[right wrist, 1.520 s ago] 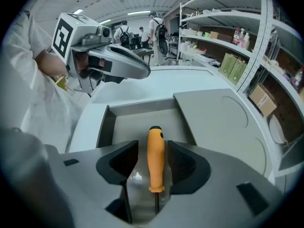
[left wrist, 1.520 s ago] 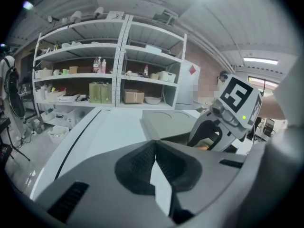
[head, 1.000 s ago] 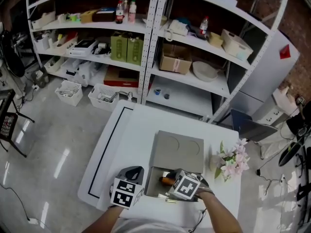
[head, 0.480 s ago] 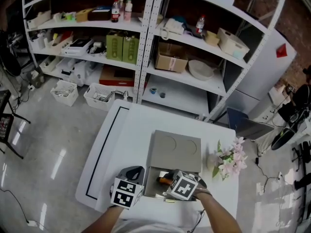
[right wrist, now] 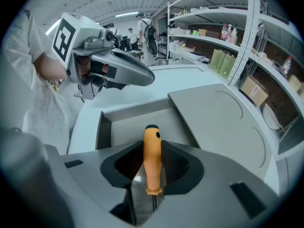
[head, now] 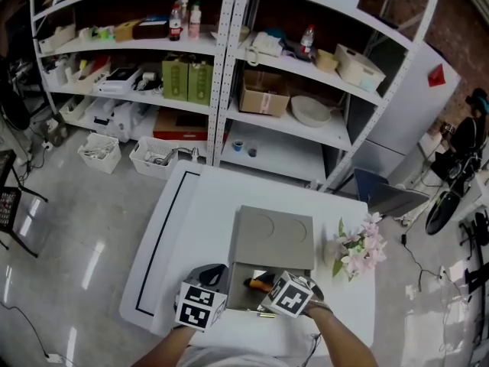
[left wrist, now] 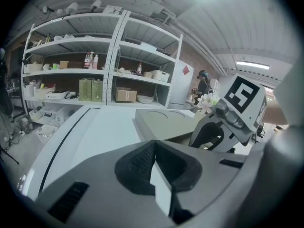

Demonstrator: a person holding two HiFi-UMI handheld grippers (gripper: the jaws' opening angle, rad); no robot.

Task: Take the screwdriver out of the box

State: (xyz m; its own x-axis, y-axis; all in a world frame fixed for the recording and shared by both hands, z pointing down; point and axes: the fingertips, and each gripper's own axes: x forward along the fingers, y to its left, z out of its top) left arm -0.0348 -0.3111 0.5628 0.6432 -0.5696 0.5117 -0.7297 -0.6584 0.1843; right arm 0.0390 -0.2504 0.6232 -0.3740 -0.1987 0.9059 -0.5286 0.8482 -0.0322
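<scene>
Right hand-held gripper [right wrist: 152, 169] clamped on orange screwdriver [right wrist: 151, 145] handle. Long axis runs along the jaws, butt pointing out across the open box [right wrist: 105, 123] — not lifted clear. Left hand-held gripper [left wrist: 155, 169] closed, empty, beside box.

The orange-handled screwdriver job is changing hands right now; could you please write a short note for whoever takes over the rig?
Left gripper: shut and empty, over the white table beside the left wall of the open grey box.
Right gripper: shut on the orange-handled screwdriver, whose handle points out over the box's tray.
The flat grey lid lies folded open behind the tray.
Done: the box is open and the screwdriver is gripped.
Left: lift the screwdriver clear of the box. I cannot tell whether it is off the box floor yet.
</scene>
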